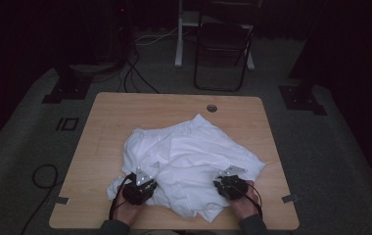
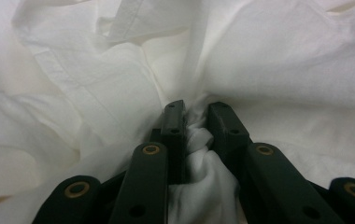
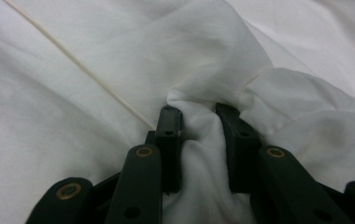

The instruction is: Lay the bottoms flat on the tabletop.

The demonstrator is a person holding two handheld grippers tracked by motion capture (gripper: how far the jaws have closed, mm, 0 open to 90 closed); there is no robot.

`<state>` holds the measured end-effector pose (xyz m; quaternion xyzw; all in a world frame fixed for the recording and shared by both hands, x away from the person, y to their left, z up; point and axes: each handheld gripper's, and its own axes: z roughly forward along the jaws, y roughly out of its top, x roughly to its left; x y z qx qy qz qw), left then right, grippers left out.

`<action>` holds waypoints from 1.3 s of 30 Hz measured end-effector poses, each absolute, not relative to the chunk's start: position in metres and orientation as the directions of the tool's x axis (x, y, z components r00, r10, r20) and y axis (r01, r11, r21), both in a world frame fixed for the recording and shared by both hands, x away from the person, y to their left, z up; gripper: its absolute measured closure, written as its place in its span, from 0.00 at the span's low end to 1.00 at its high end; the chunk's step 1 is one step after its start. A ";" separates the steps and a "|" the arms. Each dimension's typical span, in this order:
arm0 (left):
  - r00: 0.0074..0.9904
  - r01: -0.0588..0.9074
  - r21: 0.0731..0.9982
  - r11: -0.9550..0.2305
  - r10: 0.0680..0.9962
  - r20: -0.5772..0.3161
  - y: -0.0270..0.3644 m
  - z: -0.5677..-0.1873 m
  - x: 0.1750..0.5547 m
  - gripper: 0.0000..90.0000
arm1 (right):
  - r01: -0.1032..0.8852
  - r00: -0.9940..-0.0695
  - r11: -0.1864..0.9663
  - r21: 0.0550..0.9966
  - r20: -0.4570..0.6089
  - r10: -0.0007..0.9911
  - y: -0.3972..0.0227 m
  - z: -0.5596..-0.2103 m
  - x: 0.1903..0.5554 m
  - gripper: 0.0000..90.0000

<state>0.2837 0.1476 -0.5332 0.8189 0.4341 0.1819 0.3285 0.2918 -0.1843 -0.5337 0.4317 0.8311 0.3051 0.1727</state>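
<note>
Cloth (image 1: pixel 189 156) folds hide my jaw tips. My left hand-held gripper (image 2: pixel 196 119) pinches a bunched fold at the cloth's near edge. My right hand-held gripper (image 3: pixel 199 121) grips another, both low on the tabletop (image 1: pixel 110 112).

A crumpled white garment (image 1: pixel 189 159) with an elastic waistband at its far edge lies heaped across the near half of the wooden bench (image 1: pixel 125 110).

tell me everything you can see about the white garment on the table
The white garment is thin, soft-looking cloth lying crumpled in a heap on the near half of the wooden table. A gathered, elastic-looking band runs along its far edge, and stitched seams and hems show among the folds. Its near edge is bunched between the jaws of the left gripper and the right gripper, one at each side.
</note>
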 end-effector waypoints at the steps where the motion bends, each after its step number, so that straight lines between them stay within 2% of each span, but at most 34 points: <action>1: 0.554 0.591 0.697 -0.407 0.832 0.017 0.148 -0.533 0.287 0.86 | 0.608 -0.563 0.440 0.661 -0.032 0.826 -0.181 -0.534 0.301 0.80; 5: 0.533 0.592 0.702 -0.396 0.845 0.027 0.151 -0.534 0.304 0.86 | 0.605 -0.553 0.433 0.668 -0.038 0.832 -0.175 -0.535 0.315 0.80; 11: 0.470 0.609 0.698 -0.378 0.880 0.066 0.157 -0.533 0.353 0.86 | 0.605 -0.528 0.409 0.683 -0.040 0.848 -0.158 -0.536 0.354 0.80; 15: 0.440 0.621 0.695 -0.362 0.895 0.074 0.160 -0.532 0.372 0.86 | 0.609 -0.510 0.390 0.691 -0.036 0.860 -0.148 -0.537 0.377 0.80; 20: 0.411 0.631 0.699 -0.337 0.909 0.068 0.164 -0.532 0.386 0.85 | 0.609 -0.501 0.379 0.697 -0.032 0.865 -0.143 -0.537 0.386 0.80; 23: 0.398 0.635 0.704 -0.318 0.916 0.055 0.165 -0.532 0.385 0.81 | 0.606 -0.500 0.376 0.701 -0.031 0.865 -0.142 -0.538 0.387 0.80; 28: 0.416 0.607 0.736 -0.299 0.909 0.026 0.173 -0.521 0.366 0.68 | 0.596 -0.525 0.409 0.691 -0.050 0.850 -0.141 -0.535 0.378 0.85; 34: 0.433 0.590 0.742 -0.319 0.900 0.042 0.193 -0.515 0.337 0.68 | 0.557 -0.561 0.426 0.713 -0.055 0.826 -0.149 -0.523 0.347 0.89; 39: 0.407 0.605 0.739 -0.296 0.913 0.031 0.208 -0.520 0.321 0.68 | 0.527 -0.605 0.464 0.712 -0.069 0.793 -0.154 -0.514 0.318 0.90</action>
